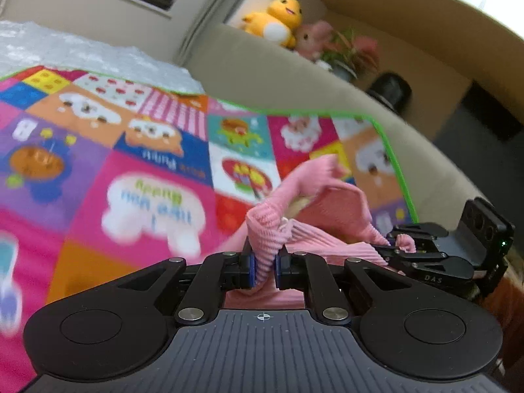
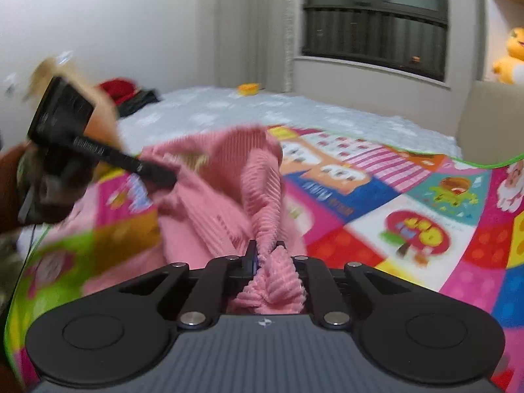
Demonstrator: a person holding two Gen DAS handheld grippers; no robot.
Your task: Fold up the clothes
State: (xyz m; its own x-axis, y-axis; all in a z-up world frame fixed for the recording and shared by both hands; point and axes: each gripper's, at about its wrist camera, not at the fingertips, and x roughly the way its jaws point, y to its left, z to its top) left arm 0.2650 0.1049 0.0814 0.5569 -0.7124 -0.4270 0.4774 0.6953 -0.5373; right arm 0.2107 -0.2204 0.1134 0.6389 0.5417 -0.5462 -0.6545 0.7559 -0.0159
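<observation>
Left wrist view shows the left gripper (image 1: 264, 265) pinched tight on a bunched edge of the pink ribbed garment (image 1: 327, 203), with the right gripper (image 1: 404, 245) just to its right clamping another bit of the same cloth. Right wrist view confirms this: the right gripper (image 2: 267, 262) is closed on a ridge of pink fabric. The garment hangs crumpled between both grippers above the colourful play mat (image 2: 409, 213), probably held at two points so it can be spread out flat.

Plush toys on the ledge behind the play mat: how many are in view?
2. A yellow duck plush sits on the ledge, and a pink plush leans beside it, next to a potted plant. Others may be hidden outside the frame.
</observation>
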